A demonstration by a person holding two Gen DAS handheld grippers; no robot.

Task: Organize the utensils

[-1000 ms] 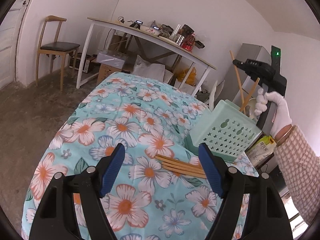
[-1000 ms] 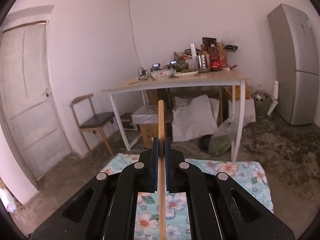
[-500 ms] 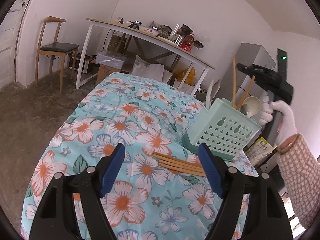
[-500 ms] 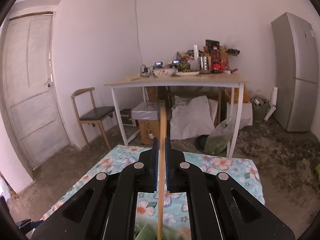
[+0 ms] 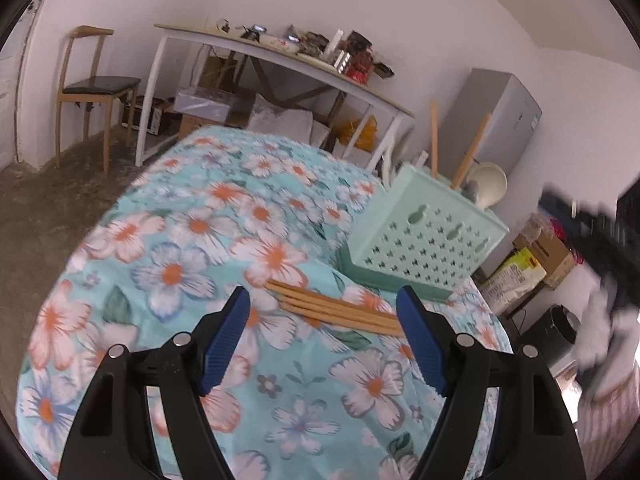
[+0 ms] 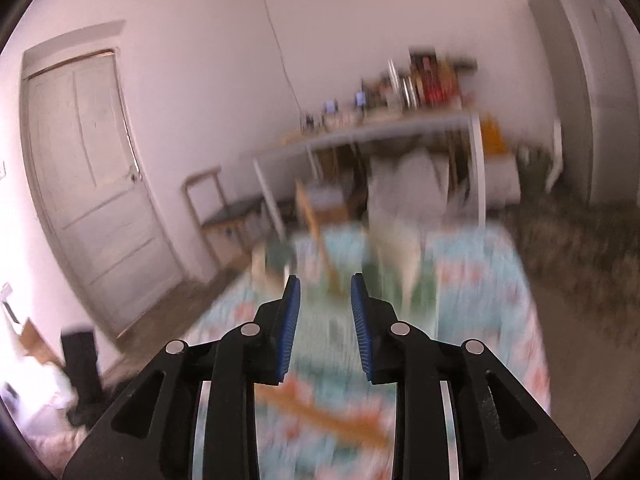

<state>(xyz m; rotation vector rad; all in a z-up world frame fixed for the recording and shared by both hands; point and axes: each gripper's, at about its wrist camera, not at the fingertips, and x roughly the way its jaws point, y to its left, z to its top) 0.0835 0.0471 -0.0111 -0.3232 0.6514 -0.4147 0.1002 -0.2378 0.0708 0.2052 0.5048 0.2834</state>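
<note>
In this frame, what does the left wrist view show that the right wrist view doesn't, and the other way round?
Left wrist only: the open left gripper, the green basket seen sharply with chopsticks and a ladle standing in it, and the right hand blurred at the edge.

Right wrist only: the door and the right gripper, jaws just opened with nothing between them.

Both: the floral cloth, the chopsticks lying on it, the white table, chair and fridge.

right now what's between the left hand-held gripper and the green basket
In the left wrist view, a bundle of loose wooden chopsticks lies on the floral cloth between the open left hand-held gripper and the green basket; nothing else is there.
</note>
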